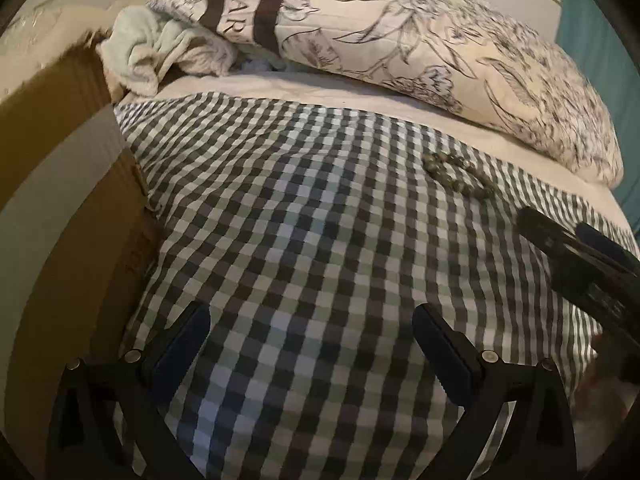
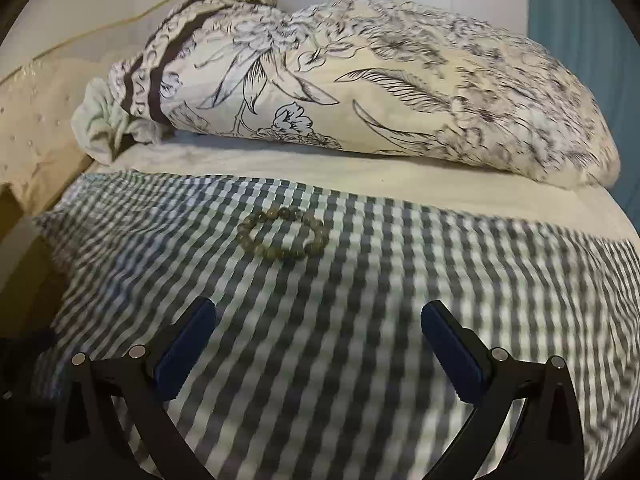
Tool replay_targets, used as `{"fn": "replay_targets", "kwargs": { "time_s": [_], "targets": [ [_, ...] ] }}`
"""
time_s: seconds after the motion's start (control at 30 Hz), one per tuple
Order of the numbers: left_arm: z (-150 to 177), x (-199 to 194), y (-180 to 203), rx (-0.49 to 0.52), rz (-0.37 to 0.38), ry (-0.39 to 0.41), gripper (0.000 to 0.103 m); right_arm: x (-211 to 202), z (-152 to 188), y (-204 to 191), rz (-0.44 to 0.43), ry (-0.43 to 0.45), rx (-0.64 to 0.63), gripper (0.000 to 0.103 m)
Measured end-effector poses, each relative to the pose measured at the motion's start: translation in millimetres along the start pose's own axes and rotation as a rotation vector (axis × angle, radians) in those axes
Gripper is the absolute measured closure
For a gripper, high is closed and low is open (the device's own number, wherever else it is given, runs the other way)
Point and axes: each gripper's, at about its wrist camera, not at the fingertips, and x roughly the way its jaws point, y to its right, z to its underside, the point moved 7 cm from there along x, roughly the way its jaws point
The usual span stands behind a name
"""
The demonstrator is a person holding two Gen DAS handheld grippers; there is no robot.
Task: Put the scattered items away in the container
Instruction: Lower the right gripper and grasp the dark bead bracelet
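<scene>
Left wrist view
- Left claw (image 1: 312, 340): bottom centre of the frame, jaws wide apart, nothing between them, only the checked bedspread (image 1: 304, 216) below.
- Bead bracelet (image 1: 454, 174): right of centre, lying loose on the bedspread, well ahead of this claw.
- Cardboard box (image 1: 72, 184): along the left edge, standing against the side of the bed; its inside is not visible, so what it already holds cannot be told.
- Right claw (image 1: 576, 256): enters from the right edge, near the bracelet but apart from it.
- Background: floral pillow (image 1: 420, 60) across the top, pale green cloth (image 1: 148, 48) bunched at upper left.

Right wrist view
- Right claw (image 2: 318, 340): bottom centre, jaws spread open and empty, pointed toward the bracelet (image 2: 282, 236).
- Bracelet: centre of the frame, a closed ring of beads flat on the bedspread (image 2: 400, 280), untouched.
- Box: only a dim brown strip at the far left edge, too unclear to be sure of.

Progress
- Done: nothing can be confirmed from these views.
- Left: the bracelet, the one loose item visible, is not yet grasped; it seems due for pickup by the right claw, then carrying to the box.
</scene>
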Motion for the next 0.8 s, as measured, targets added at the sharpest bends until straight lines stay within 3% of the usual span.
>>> {"fn": "replay_targets", "kwargs": {
  "time_s": [0.33,0.73,0.77,0.8],
  "targets": [
    [0.7,6.5,-5.7,-0.06,0.038,-0.033,0.0,71.8,-3.6,-15.3,0.0,-0.128,-0.065,0.0],
    [1.8,9.1,-5.8,-0.052,0.025,-0.037,0.0,113.4,-33.9,-15.0,0.005,-0.159,-0.043,0.0],
    [2.1,9.4,-5.7,-0.052,0.024,-0.039,0.0,112.4,-33.4,-14.9,0.004,-0.154,-0.044,0.002],
    [2.3,9.5,-5.9,-0.051,0.023,-0.039,0.0,110.9,-33.0,-14.5,0.002,-0.148,-0.042,0.013]
  ]
}}
